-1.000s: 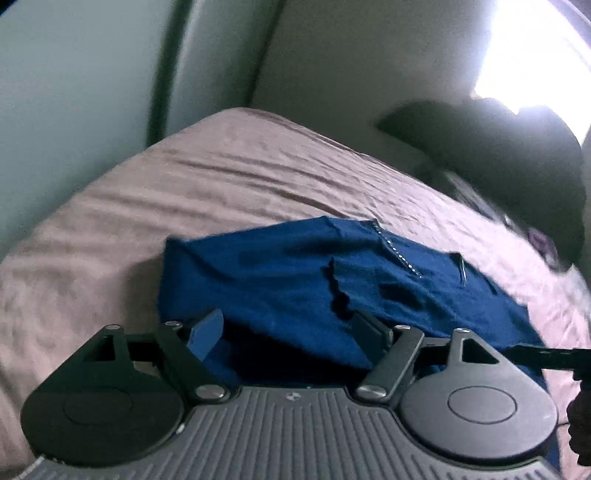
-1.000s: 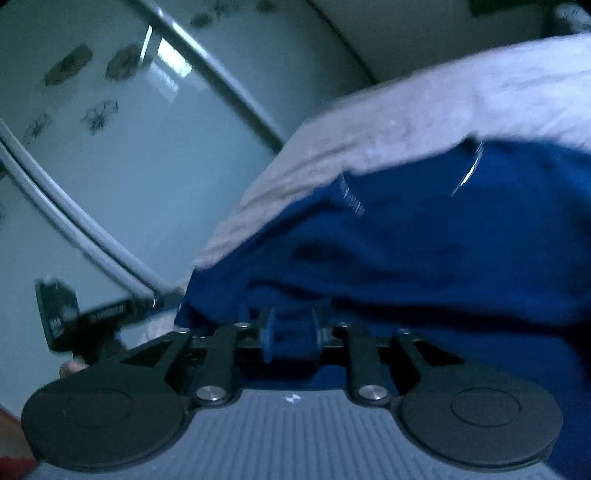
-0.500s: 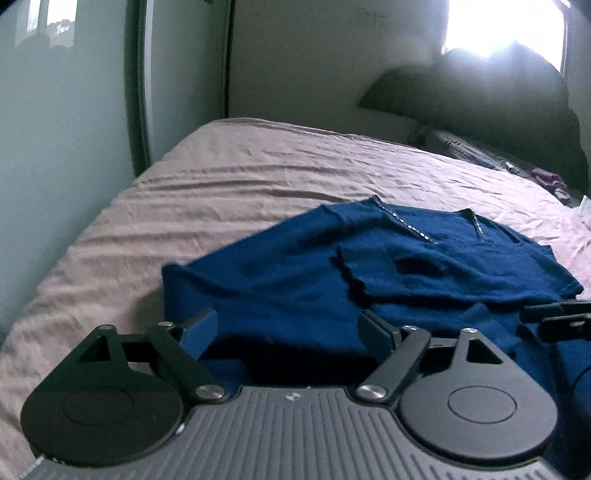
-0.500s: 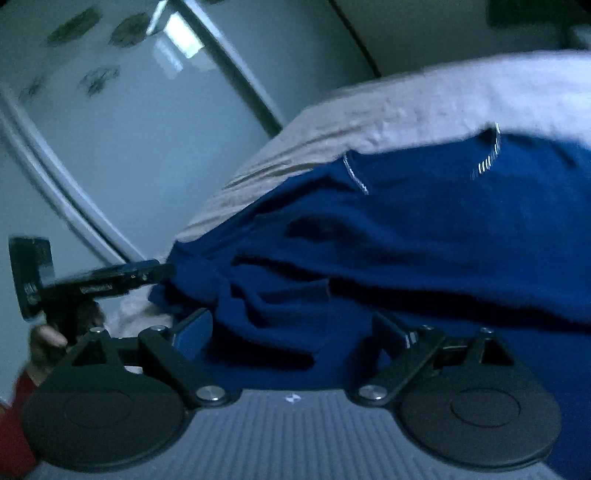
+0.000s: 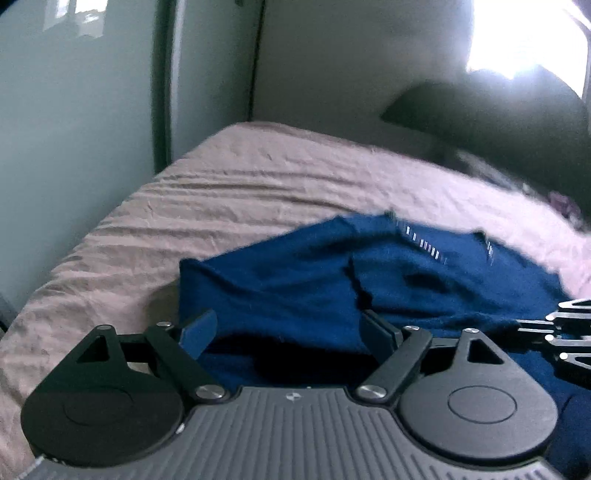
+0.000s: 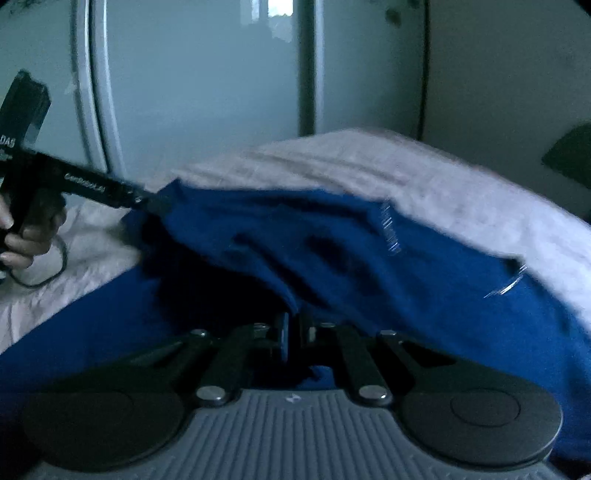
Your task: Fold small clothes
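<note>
A pale grey-green wall (image 5: 74, 129) with a dark upright strip fills the left and far side of the room, and in the right wrist view glossy cabinet panels (image 6: 203, 92) stand behind the bed. A bright window (image 5: 517, 33) glares at the far right, with a dark rounded shape (image 5: 498, 125) below it (too blurred to name). The bed (image 5: 258, 177), covered in a wrinkled pinkish-beige sheet, takes up most of the middle ground. On its near right part lies the blue garment (image 5: 295, 288), rumpled, with small pale marks along its neckline at the far side. The left gripper (image 5: 284, 328) hangs over the garment's near edge with its fingers well apart and cloth lying between them, unpressed. The right gripper (image 6: 291, 332) has its fingers together, pinched on a fold of the blue garment (image 6: 332, 251) that rises from it. A hand (image 6: 26, 236) at the left grasps the left gripper's handle.
</note>
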Available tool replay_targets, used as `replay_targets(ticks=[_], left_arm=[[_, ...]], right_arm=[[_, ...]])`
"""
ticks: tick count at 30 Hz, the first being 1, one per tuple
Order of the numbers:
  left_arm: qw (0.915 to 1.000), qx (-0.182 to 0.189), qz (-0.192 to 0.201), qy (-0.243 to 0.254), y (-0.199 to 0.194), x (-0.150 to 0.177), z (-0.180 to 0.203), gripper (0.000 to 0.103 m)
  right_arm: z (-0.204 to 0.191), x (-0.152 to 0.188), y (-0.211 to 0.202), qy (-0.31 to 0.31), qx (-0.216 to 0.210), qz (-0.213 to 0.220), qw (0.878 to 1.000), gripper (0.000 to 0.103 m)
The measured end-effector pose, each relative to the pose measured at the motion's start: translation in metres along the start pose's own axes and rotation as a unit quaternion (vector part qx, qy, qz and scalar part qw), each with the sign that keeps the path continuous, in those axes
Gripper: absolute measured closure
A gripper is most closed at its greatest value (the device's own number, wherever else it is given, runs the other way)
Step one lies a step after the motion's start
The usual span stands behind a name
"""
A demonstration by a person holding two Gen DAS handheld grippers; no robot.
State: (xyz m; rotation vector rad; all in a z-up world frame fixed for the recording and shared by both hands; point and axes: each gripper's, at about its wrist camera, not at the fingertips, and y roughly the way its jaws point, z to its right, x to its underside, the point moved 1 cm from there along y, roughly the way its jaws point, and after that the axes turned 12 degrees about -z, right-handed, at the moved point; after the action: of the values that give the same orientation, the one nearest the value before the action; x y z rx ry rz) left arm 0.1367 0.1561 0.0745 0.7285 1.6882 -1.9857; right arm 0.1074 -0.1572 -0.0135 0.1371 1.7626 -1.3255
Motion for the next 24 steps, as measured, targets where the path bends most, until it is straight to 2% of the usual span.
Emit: replay_targets(ticks=[3,7,12,16,19,21,22,23,24], left_arm=[[0.9995,0.017,0.013,-0.023,-0.004,-0.011,0.002,0.016],[0.999,0.027,0.027,-0.023,-0.006,-0.021,0.016,0.016],[0.9993,0.025,0.028,-0.001,0.003,-0.025,0.038,0.012],[0.9998,0.008,0.008,0.018,0.022,-0.025,0.052,0.012],[0.9995,-0.005,-0.009,0.031,0.039,-0.027,0.058,0.012],[0.999,-0.025,-0.014,0.035,0.046,-0.028,0.06,0.012],[0.9985,-0.038,-0.014,0.038,0.048,-0.028,0.061,0.012],[0.9981,-0.045,-0.012,0.041,0.048,-0.028,0.061,0.012],[0.998,-0.046,-0.009,0.043,0.047,-0.027,0.062,0.012]], right_arm=[[0.016,-0.011,-0.023,-0.004,0.05,0.023,0.998,0.098],[0.05,-0.017,-0.053,0.007,0.125,0.041,0.991,0.098],[0.097,-0.004,-0.075,0.042,0.188,0.026,0.981,0.098],[0.126,0.015,-0.075,0.076,0.207,-0.001,0.975,0.098],[0.147,0.03,-0.065,0.116,0.181,-0.037,0.976,0.096],[0.159,0.038,-0.062,0.143,0.189,-0.032,0.971,0.087],[0.165,0.041,-0.066,0.162,0.208,-0.018,0.964,0.071],[0.171,0.045,-0.074,0.187,0.232,0.002,0.955,0.048],[0.174,0.048,-0.082,0.207,0.247,0.021,0.946,0.039]])
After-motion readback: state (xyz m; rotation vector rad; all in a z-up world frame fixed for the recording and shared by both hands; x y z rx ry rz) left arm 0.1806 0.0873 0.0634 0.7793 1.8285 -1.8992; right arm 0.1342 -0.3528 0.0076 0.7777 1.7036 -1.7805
